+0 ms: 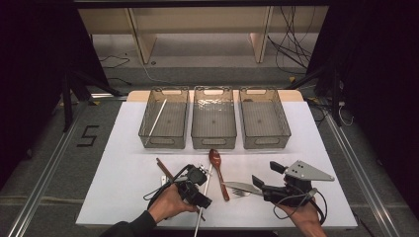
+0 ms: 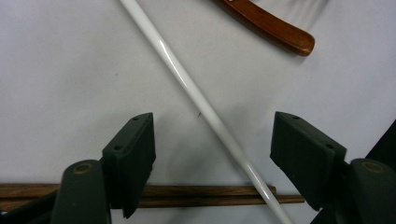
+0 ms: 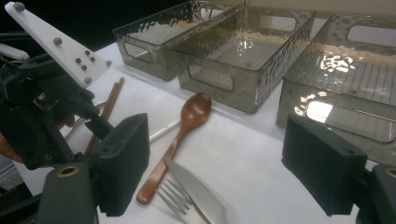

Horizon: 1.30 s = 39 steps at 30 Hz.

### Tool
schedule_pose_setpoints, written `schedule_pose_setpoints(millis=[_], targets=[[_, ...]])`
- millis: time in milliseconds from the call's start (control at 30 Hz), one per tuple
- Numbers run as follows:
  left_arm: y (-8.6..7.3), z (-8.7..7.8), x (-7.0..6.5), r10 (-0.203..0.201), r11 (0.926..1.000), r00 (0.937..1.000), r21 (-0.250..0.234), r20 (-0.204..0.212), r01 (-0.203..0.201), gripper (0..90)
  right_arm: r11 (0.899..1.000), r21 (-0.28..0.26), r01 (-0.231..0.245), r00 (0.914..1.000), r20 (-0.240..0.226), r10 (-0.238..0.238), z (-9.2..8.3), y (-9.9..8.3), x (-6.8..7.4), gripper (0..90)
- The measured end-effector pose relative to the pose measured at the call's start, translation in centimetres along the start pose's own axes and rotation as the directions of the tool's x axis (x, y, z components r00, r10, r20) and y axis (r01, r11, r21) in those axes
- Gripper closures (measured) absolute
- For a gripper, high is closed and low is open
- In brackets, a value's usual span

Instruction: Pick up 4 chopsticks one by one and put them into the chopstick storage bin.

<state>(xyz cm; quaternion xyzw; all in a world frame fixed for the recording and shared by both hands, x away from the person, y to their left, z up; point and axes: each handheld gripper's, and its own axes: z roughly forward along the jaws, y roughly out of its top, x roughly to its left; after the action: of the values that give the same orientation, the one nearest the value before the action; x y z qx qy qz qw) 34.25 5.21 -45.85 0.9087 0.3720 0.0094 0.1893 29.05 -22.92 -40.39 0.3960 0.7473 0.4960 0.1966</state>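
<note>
My left gripper (image 1: pixel 201 187) is low over the white table (image 1: pixel 128 187), open, its jaws either side of a white chopstick (image 2: pixel 201 100) without touching it. That chopstick (image 1: pixel 207 180) lies slanted across a pair of brown chopsticks (image 2: pixel 205 196). A wooden spoon (image 1: pixel 217 168) lies just to its right. My right gripper (image 3: pixel 215 149) hovers open and empty above a knife (image 3: pixel 196 191) and a fork (image 3: pixel 175 200), near the table's front right (image 1: pixel 267 177). The left gripper (image 3: pixel 37 116) with its three-cornered plate stands at the left of the right gripper view.
Three clear plastic bins (image 1: pixel 165 118) (image 1: pixel 213 118) (image 1: pixel 264 118) stand in a row at the back of the table. The left one holds another white chopstick (image 1: pixel 157 118). Brown chopsticks (image 1: pixel 164 169) lie left of the spoon.
</note>
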Motion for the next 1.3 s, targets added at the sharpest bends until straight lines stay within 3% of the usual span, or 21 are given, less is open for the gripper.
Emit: schedule_pose_setpoints(millis=[400, 900, 1133, 1300], targets=[[-0.2, 0.5, -0.4, 0.057, 0.9976, 0.9982, 0.040, -0.018, -0.056, 41.3, 1.000, 0.000, 0.004, 1.0000, 0.000, -0.004, 0.0, 0.0, 0.0, 24.2], [-0.3, 0.3, 0.4, 0.078, 0.9961, 0.9964, 0.043, -0.032, -0.077, 60.2, 1.000, -0.010, 0.006, 1.0000, -0.006, -0.006, -0.1, 0.0, 0.1, 24.4], [-0.2, 0.1, 1.3, 0.052, 0.9977, 0.9987, 0.045, 0.001, -0.052, 68.0, 1.000, -0.006, 0.008, 1.0000, -0.004, -0.008, -0.1, 0.0, 0.1, 24.5], [-0.3, 0.0, 2.1, 0.010, 0.9987, 0.9994, 0.049, 0.032, -0.012, 71.5, 1.000, -0.010, 0.006, 0.9999, -0.010, -0.006, 0.0, 0.0, 0.1, 24.5]])
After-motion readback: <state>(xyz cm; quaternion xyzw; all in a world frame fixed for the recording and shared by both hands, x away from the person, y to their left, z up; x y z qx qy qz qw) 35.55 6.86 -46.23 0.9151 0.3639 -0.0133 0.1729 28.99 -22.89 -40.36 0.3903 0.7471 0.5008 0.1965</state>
